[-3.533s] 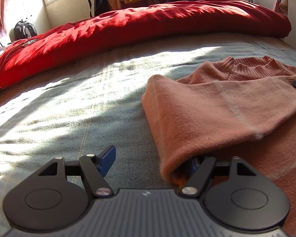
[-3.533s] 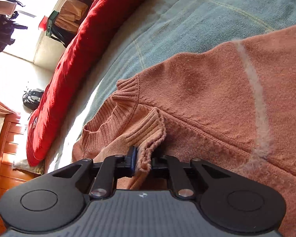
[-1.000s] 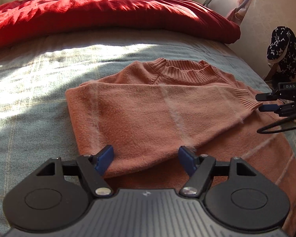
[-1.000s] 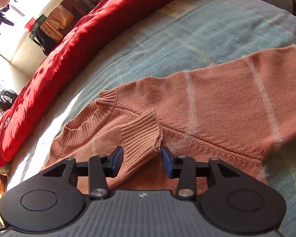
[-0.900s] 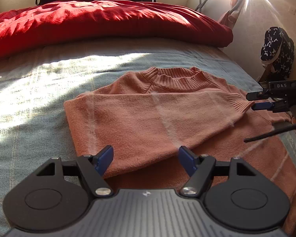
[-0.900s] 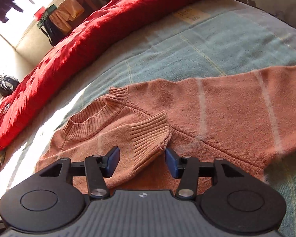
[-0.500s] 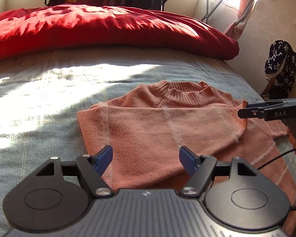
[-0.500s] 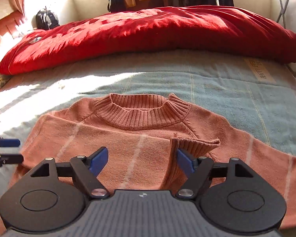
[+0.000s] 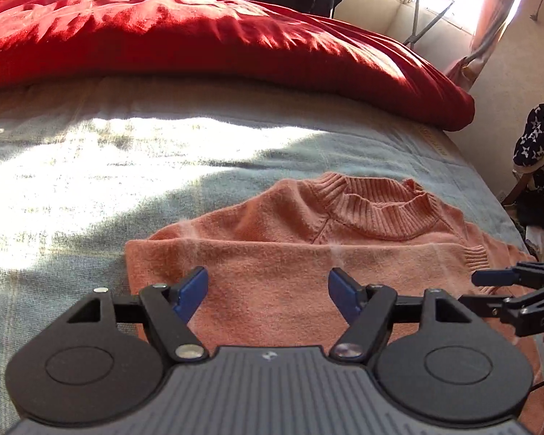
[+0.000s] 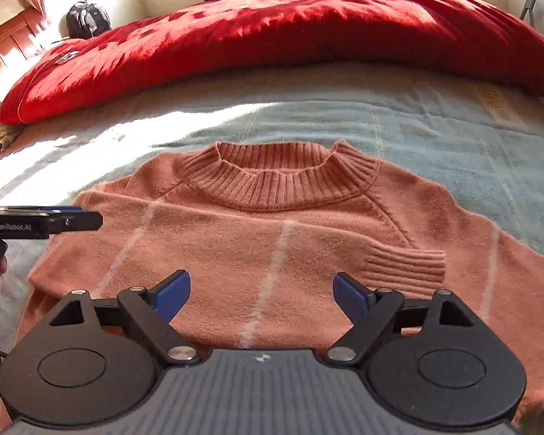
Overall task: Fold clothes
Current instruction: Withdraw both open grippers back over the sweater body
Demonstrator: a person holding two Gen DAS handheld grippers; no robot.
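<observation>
A salmon-pink knit sweater (image 10: 272, 224) with thin white stripes lies flat on the grey-blue bedspread (image 10: 435, 123), ribbed collar away from me. Its left sleeve is folded across the chest, and the ribbed cuff (image 10: 406, 266) rests on the right side. The other sleeve runs off to the right. My right gripper (image 10: 261, 291) hovers open over the lower chest, holding nothing. My left gripper (image 9: 268, 286) is open above the folded sleeve (image 9: 290, 261) near the sweater's left edge. The right gripper shows at the right edge of the left wrist view.
A thick red duvet (image 10: 272, 32) lies bunched along the far side of the bed. A backpack (image 10: 87, 18) sits on the floor at the far left. A dark star-patterned cloth (image 9: 538, 141) hangs beside the bed on the right. Bare bedspread lies left of the sweater.
Both grippers let go of the sleeve, which now lies folded across the chest. They drew back and turned to face the collar; the right one opened wider.
</observation>
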